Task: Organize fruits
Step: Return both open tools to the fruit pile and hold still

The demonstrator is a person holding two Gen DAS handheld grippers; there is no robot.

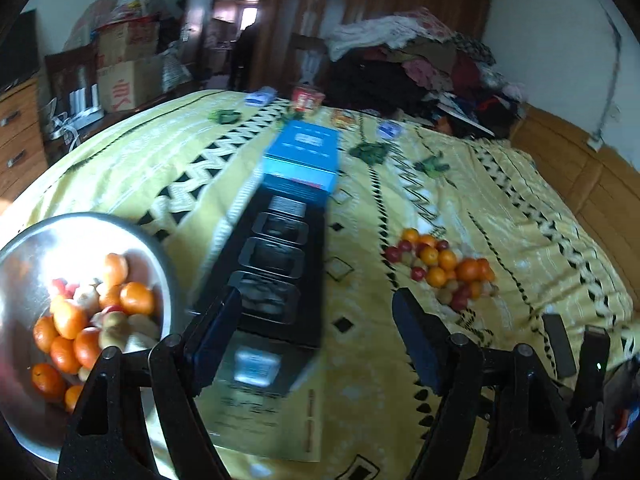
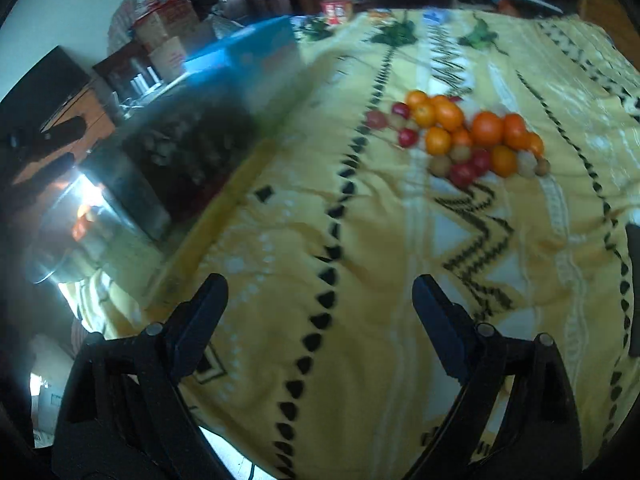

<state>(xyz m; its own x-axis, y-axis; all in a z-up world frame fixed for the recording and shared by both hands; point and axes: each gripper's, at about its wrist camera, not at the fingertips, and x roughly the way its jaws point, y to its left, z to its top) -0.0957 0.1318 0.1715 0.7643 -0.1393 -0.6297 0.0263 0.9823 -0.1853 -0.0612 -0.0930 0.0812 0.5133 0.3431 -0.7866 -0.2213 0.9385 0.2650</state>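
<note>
Fruit pile [image 1: 442,270] lying loose on bed blanket [image 1: 500,208]; steel bowl [image 1: 24,280] holding more. Left tool [image 1: 316,312] & right tool [image 2: 320,300] both hanging apart, gripping nothing.

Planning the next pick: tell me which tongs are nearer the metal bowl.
Left. The left tongs sit right beside the metal bowl; the right tongs are farther off, with the long box between them and it.

blanket [image 1: 460,200] yellow, black zigzags | fruit pile [image 2: 468,136] orange, red, tan | box [image 1: 302,156] blue-black | bowl [image 1: 24,280] silver
</note>
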